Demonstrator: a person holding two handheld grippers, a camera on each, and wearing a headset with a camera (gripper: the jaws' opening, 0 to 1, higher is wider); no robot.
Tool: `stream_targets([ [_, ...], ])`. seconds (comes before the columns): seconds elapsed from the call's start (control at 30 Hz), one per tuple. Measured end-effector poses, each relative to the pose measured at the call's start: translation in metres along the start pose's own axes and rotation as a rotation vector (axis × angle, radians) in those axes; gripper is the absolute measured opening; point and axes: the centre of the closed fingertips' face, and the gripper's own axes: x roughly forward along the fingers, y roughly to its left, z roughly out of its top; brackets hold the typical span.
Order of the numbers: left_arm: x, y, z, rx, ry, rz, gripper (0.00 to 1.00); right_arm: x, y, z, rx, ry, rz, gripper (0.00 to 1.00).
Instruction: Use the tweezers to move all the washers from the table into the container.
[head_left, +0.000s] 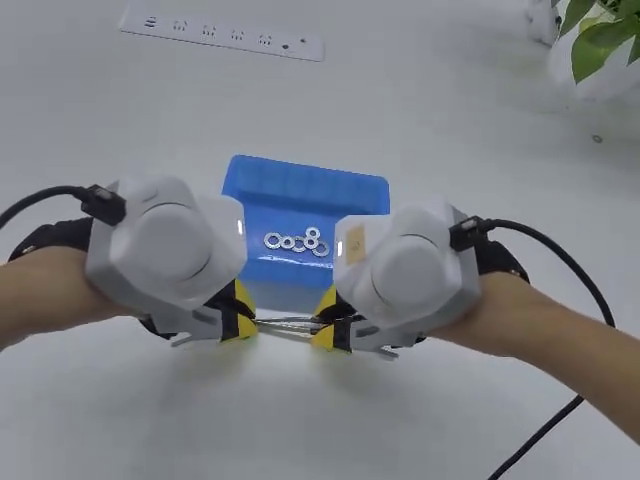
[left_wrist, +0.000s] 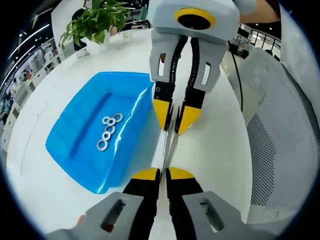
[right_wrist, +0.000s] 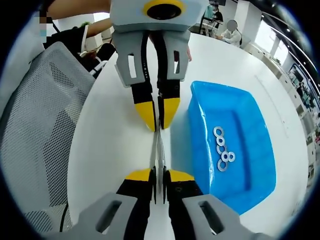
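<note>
Both claws are clamped on the tweezers (head_left: 288, 325), the left gripper (head_left: 238, 320) on one end and the right gripper (head_left: 328, 330) on the other (tips facing each other), toward the near edge of the bench (head_left: 450, 110). Just beyond them, 5 washers (head_left: 297, 241) lie clustered inside the blue container (head_left: 300, 175).

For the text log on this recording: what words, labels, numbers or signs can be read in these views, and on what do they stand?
None is legible.
On the power strip: dark marks by the sockets, too small to read.
On the right gripper: a tan sticker on its housing, blurred, unreadable.
On the blue container and the tweezers: no lettering visible.
</note>
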Motion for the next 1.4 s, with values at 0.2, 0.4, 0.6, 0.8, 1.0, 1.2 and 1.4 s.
stream_targets([
  [0.2,0.0,0.0,0.0,0.004,0.002,-0.002,0.09,0.0,0.001,0.0,0.022,0.004,0.008,0.13],
  [0.4,-0.006,-0.011,0.006,0.017,-0.031,-0.017,0.11,-0.013,-0.003,0.009,0.04,-0.08,-0.071,0.16],
  [0.6,-0.043,-0.031,0.026,-0.017,-0.207,-0.011,0.16,-0.065,0.002,0.022,0.16,-0.283,-0.18,0.16],
  [0.8,-0.099,-0.026,0.034,-0.004,-0.345,0.138,0.42,-0.122,-0.004,0.021,0.182,-0.411,-0.363,0.36],
  [1.0,-0.128,0.002,0.033,-0.084,-0.382,0.326,0.82,-0.13,-0.008,0.001,0.124,-0.304,-0.49,0.65],
  [1.2,-0.144,0.003,0.037,-0.053,-0.354,0.365,1.0,-0.131,-0.005,0.001,0.081,-0.228,-0.549,0.97],
  [1.4,-0.138,-0.02,0.034,0.015,-0.271,0.317,1.0,-0.137,-0.008,0.008,0.134,-0.265,-0.56,1.0],
])
